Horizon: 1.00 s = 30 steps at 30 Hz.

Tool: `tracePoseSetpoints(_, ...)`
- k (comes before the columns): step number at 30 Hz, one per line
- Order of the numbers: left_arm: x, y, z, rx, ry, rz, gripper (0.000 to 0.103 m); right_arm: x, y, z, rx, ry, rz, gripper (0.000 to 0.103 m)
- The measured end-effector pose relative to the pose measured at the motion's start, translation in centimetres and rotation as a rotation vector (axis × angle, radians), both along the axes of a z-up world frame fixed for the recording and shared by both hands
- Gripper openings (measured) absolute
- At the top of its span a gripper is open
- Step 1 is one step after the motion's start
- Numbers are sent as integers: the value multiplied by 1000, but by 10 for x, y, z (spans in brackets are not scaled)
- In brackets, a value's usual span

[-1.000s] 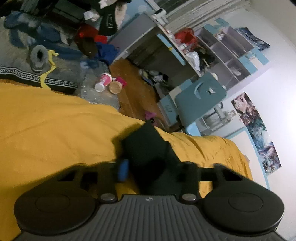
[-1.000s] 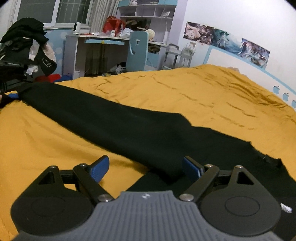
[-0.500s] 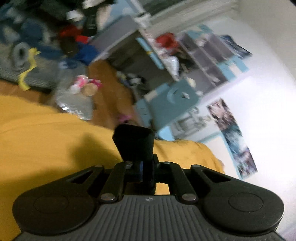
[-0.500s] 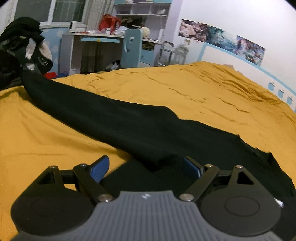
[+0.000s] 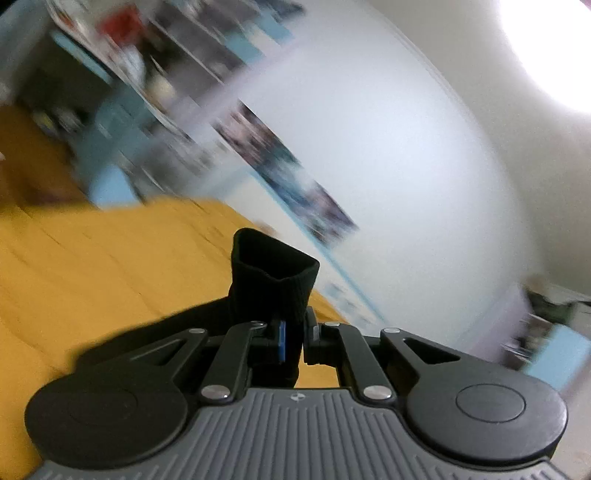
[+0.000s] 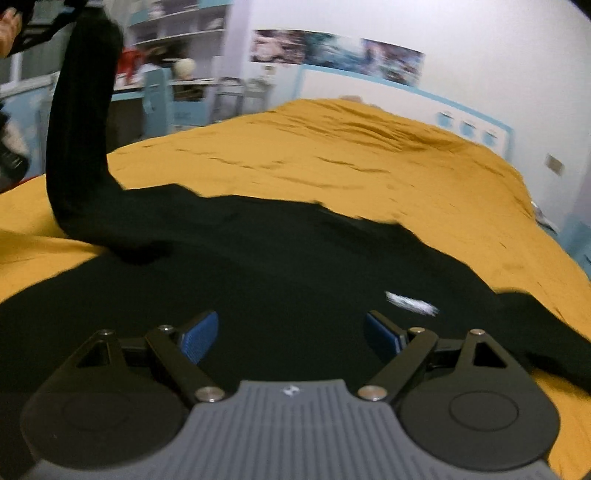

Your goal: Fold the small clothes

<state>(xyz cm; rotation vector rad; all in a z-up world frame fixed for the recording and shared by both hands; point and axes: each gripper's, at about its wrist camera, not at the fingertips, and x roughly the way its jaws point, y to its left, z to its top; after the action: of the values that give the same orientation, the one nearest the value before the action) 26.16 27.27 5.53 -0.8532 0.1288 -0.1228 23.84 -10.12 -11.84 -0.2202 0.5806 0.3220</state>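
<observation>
- At the bottom of the left wrist view, the left gripper is pressed together on the ribbed cuff of a black sleeve; the cuff stands up out of the jaws as an open tube in the middle of the frame, with the rest of the fabric dropping away below the fingers.
- At the bottom of the right wrist view, the right gripper is spread wide, its blue pads apart with nothing pinched; it hangs just over the body of the black garment.
- The garment lies flat across the lower and middle part of that frame on the yellow bedspread, a small white label showing right of centre, near the right pad.
- In the upper left of the right wrist view the sleeve rises steeply off the bed to the left gripper's black frame at the very corner, where a bit of the person's hand shows.
- The step in hand looks like folding this sleeve across the body. To do it well, I would carry the cuff over the torso in a low arc, keep the sleeve untwisted and lay it flat inside the garment's outline.
- The spread claw could press down on the body near the shoulder so the cloth does not drag.
- Farther off, blurred shelves and posters line the wall.
</observation>
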Motion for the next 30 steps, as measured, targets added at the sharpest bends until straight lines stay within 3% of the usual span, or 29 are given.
tracePoseSetpoints(5,62,-102,-23,-3,8,-198,8,-7,-56,-12,9,33,-72,82)
tracePoseSetpoints(14,133,-237,-164,-72,183,-503,8,-7,-131,-27,-4,62,-195,82)
tracePoseSetpoints(16,144,-261,-195,-34,273,-600,20,-4,-140,-28,-6,67,-215,82)
tracePoseSetpoints(17,149,-269,-202,3,323,-626,21,-2,-144,-29,0,77,-225,82)
tracePoseSetpoints(19,155,-269,-206,36,355,-669,21,2,-154,-29,17,94,-251,82)
tracePoseSetpoints(21,151,-249,-190,-1,286,-700,21,8,-161,-28,35,96,-274,82)
tracePoseSetpoints(23,137,-221,-163,8,196,-691,37,15,-169,-26,79,92,-292,82)
tracePoseSetpoints(27,100,-145,-124,218,129,-527,56,52,-199,-24,321,143,-319,82)
tracePoseSetpoints(29,78,-104,-129,295,175,-421,59,78,-211,-28,434,172,-363,81)
tracePoseSetpoints(30,70,-84,-136,313,218,-370,59,91,-216,-30,481,174,-382,74)
